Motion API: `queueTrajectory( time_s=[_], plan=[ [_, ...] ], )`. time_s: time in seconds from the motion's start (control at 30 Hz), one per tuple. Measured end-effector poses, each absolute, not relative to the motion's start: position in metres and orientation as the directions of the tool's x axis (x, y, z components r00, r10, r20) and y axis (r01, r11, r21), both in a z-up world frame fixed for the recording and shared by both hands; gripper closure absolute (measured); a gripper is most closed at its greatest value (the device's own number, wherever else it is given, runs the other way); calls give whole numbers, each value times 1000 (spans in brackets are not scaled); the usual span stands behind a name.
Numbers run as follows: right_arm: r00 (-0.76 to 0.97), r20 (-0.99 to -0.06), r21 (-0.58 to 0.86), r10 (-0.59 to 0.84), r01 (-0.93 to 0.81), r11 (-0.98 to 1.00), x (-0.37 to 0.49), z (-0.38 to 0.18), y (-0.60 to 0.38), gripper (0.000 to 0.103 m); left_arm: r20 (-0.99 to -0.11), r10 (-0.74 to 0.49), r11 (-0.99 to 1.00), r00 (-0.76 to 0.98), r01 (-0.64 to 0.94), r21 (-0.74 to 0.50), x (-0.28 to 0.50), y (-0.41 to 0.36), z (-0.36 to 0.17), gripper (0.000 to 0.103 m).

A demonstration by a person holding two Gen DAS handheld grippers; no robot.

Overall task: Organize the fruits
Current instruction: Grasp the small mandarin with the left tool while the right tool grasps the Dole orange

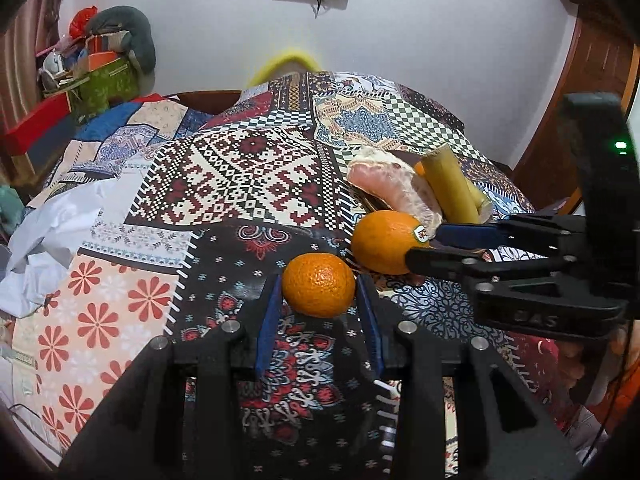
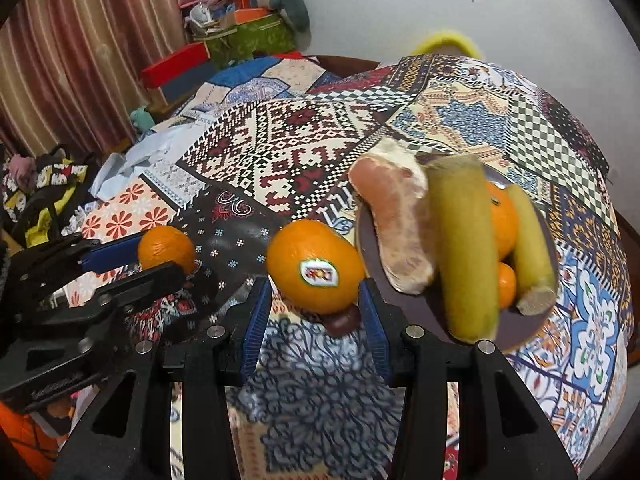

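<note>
- Patchwork cloth (image 1: 224,168) in busy red, black and blue prints covers the bench, with a pale wall behind it.
- Nearest in the left wrist view, the left gripper (image 1: 319,292) has its blue-padded jaws on either side of a small mandarin (image 1: 319,285); the pads look to touch its flanks, so it is probably grasping the fruit, though firmness cannot be judged.
- Just to its right, the right gripper (image 2: 316,300) brackets a larger orange (image 2: 314,266), whose long axis runs across the jaws; small gaps show at both pads, so it appears released or only closing.
- That orange carries an oval sticker (image 2: 319,273); its lettering is too blurred to read.
- Farther right and beyond sits a dark plate (image 2: 532,336) holding a peeled pomelo segment (image 2: 394,224), two greenish bananas (image 2: 464,248) and more oranges.
- Judging from this layout, the right gripper is nearer the plate, which lies to its forward right.
</note>
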State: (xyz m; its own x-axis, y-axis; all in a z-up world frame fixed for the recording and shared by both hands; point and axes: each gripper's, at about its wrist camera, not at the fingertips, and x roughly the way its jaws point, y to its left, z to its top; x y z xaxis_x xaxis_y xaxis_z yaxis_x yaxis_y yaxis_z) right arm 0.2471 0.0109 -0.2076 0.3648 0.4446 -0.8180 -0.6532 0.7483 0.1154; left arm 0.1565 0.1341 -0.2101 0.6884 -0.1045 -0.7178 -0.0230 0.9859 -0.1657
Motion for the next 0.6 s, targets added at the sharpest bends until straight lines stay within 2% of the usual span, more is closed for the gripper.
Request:
queueTrajectory(
  time_s=[0.03,0.1,0.2,0.6],
  plan=[
    [363,-822,111,439,-654,748,248,-209,14,61,-715,-108,985,690,-22,-170,156,137,-210,66],
    [377,-823,88,425,-654,751,248,-211,19,52,-710,-116,983,694,-20,-180,156,142,-211,66],
    [390,-825,70,410,-648,758,250,-213,24,46,-706,-129,980,697,-18,-196,158,147,-212,66],
    [420,-837,17,349,-618,786,260,-226,41,41,-700,-176,972,692,8,-237,158,159,-220,66]
  ],
)
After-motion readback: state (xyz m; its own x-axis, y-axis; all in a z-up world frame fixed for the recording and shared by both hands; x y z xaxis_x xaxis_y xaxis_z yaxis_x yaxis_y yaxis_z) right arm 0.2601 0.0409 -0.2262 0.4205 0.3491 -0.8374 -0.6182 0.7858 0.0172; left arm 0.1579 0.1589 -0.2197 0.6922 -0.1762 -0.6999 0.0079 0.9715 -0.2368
